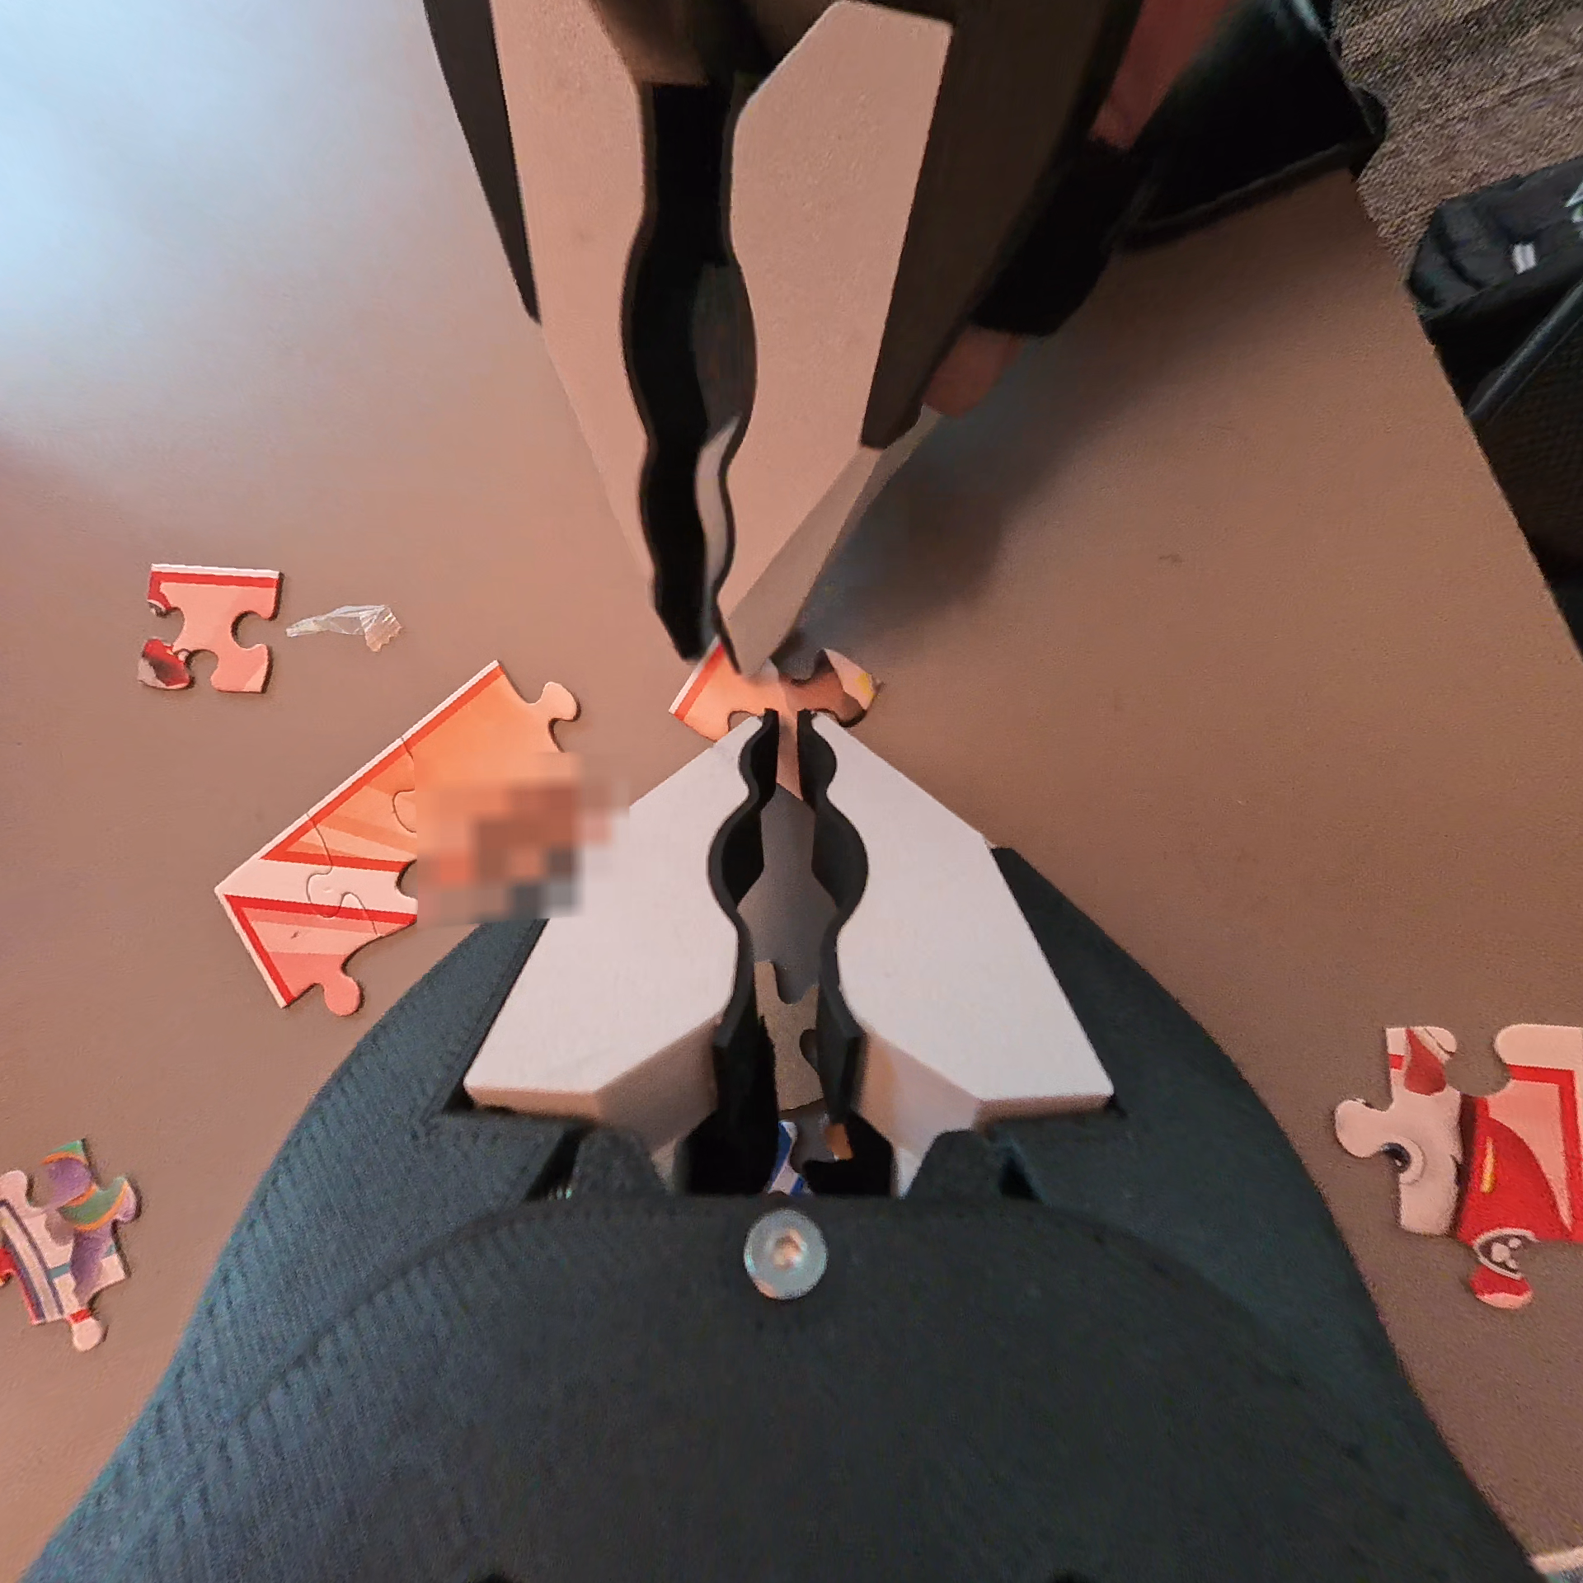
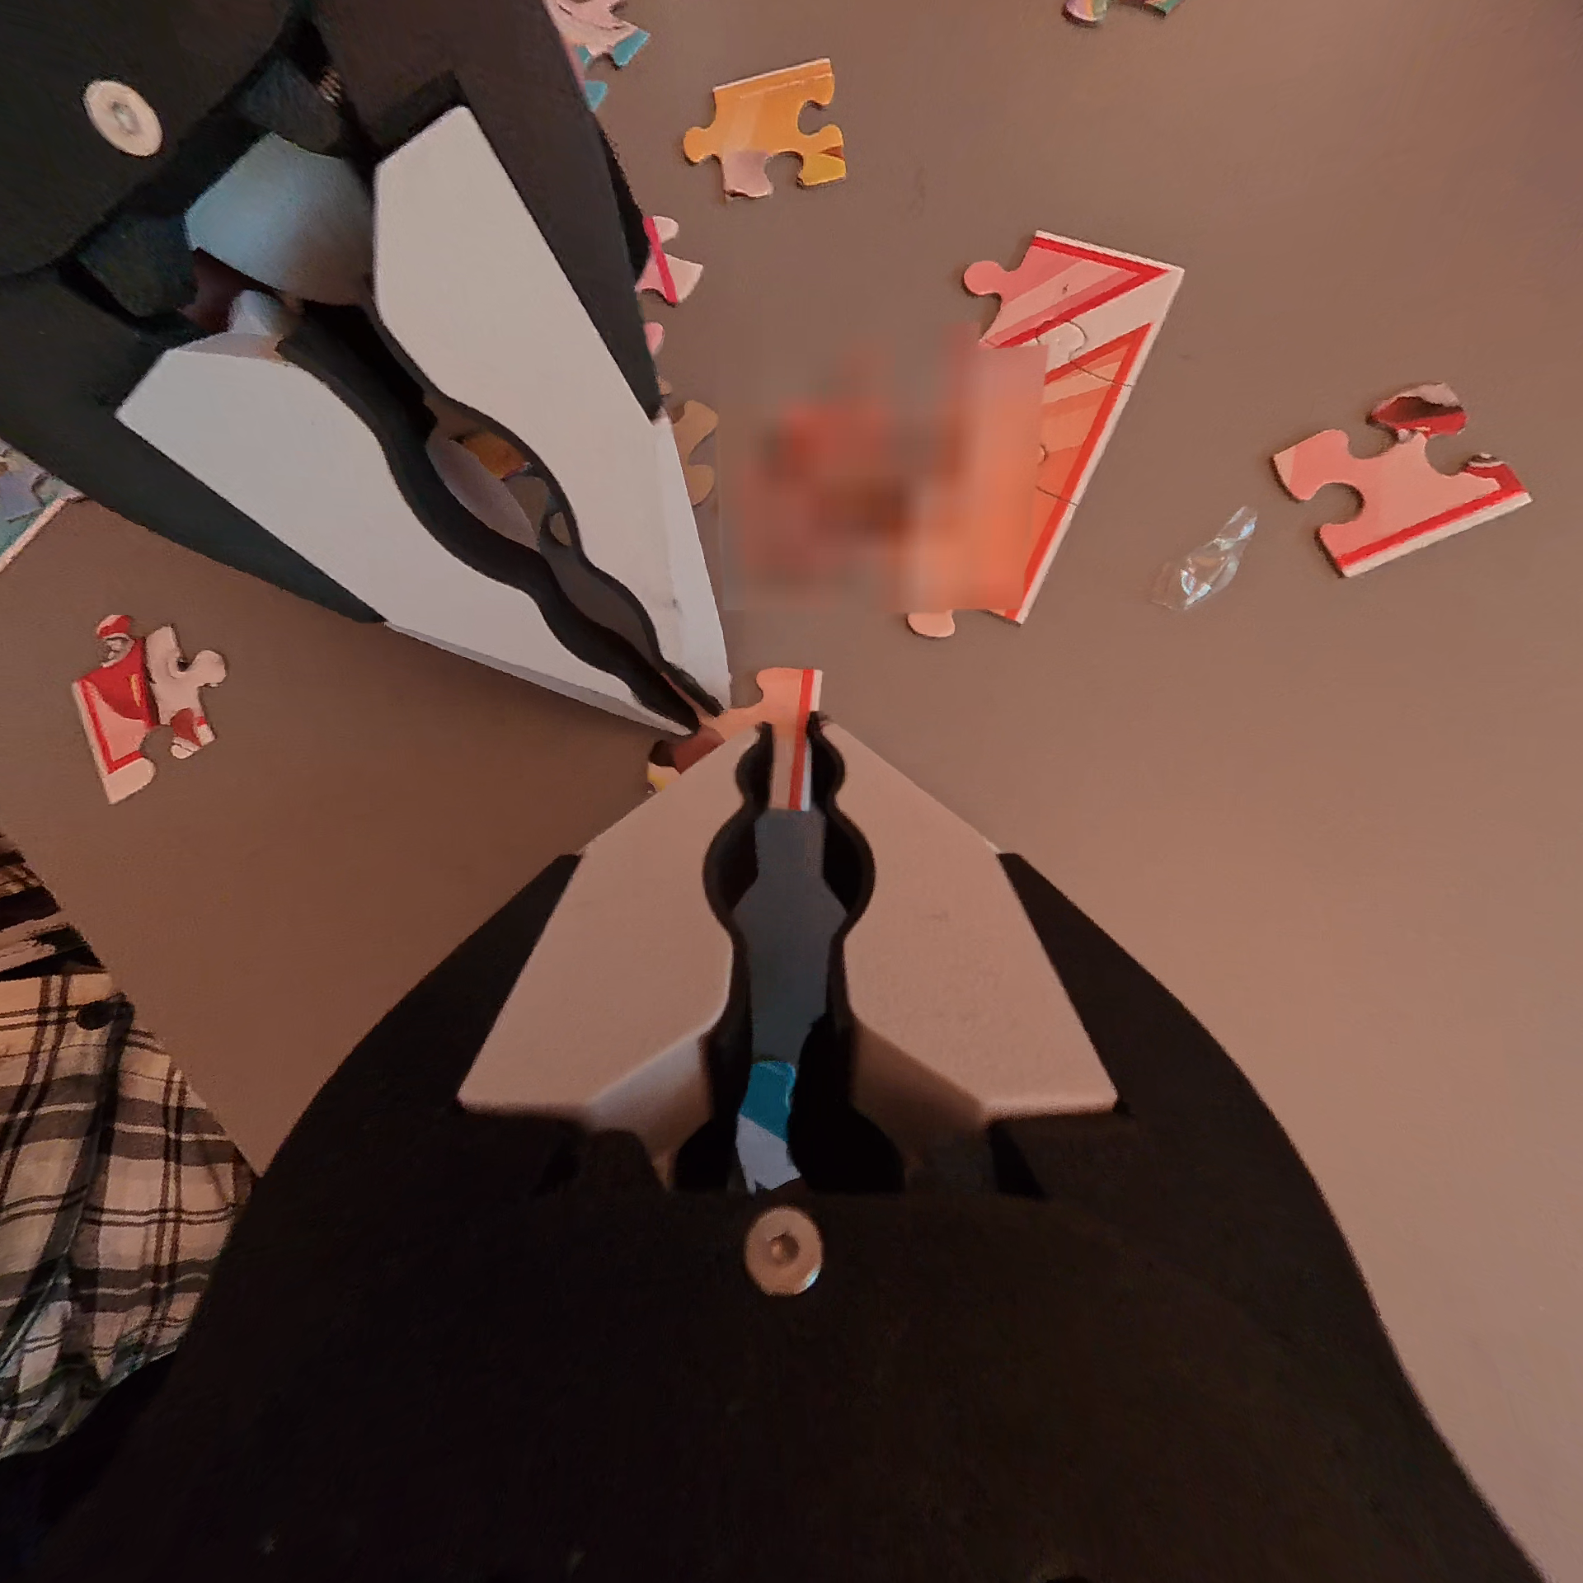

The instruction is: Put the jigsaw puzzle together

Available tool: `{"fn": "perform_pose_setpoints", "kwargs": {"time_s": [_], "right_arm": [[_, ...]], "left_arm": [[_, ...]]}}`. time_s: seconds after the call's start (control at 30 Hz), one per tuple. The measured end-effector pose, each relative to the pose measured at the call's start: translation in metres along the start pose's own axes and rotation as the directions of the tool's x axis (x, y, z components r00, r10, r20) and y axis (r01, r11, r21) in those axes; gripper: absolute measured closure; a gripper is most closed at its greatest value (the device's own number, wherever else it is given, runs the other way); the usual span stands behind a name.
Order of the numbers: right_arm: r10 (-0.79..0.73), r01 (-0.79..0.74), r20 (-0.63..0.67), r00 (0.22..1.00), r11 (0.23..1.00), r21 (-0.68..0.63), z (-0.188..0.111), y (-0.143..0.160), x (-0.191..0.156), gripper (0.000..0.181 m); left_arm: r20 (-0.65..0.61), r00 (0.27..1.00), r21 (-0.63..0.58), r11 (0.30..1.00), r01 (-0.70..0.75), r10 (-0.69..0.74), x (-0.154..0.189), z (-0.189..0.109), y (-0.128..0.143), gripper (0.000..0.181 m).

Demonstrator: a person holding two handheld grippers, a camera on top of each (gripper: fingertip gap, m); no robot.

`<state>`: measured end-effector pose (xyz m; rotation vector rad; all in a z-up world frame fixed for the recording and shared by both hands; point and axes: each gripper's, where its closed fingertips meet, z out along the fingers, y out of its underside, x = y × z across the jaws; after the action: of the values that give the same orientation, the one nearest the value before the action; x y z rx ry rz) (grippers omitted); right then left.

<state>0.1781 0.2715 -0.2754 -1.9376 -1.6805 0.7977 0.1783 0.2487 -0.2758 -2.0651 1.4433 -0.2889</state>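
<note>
An orange jigsaw piece [image 1: 743, 695] with a red and white border sits between both grippers, just above the brown table [image 1: 1199, 728]. My left gripper [image 1: 786, 728] is shut on its near tab. My right gripper [image 1: 718, 655] comes in from the top and pinches its bordered corner. In the right wrist view the same piece [image 2: 784, 698] lies between my right gripper's [image 2: 792, 738] pads, and the left gripper [image 2: 692, 713] grips its tab from the upper left. An assembled orange corner section [image 1: 343, 857] lies to the left; it also shows in the right wrist view [image 2: 1088, 385].
Loose pieces lie around: a pink bordered one [image 1: 210, 630] [image 2: 1405, 484], a red one [image 1: 1473, 1148] [image 2: 146, 702], a multicoloured one [image 1: 60, 1233], a yellow one [image 2: 771, 128]. A clear plastic scrap [image 1: 347, 621] lies nearby. The table edge [image 1: 1413, 360] runs at right. Plaid cloth [image 2: 86, 1156] is beyond the edge. My left and right fingertips are right by each other. The right tips stand about 9 cm off the clear plastic scrap [image 1: 347, 621].
</note>
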Motion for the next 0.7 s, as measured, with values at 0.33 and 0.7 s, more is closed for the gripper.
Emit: {"fn": "perform_pose_setpoints", "kwargs": {"time_s": [0.33,0.7], "right_arm": [[-0.03,0.03,0.017,0.999,0.999,-0.021,-0.005,0.008,-0.007,0.168],[0.113,-0.111,-0.023,0.993,0.992,0.051,-0.048,0.044,-0.07,0.159]], "left_arm": [[0.08,0.982,-0.006,0.985,-0.17,0.17,0.012,-0.001,-0.003,0.181],[-0.104,0.961,0.036,0.966,-0.255,0.258,0.074,-0.005,-0.012,0.181]]}}
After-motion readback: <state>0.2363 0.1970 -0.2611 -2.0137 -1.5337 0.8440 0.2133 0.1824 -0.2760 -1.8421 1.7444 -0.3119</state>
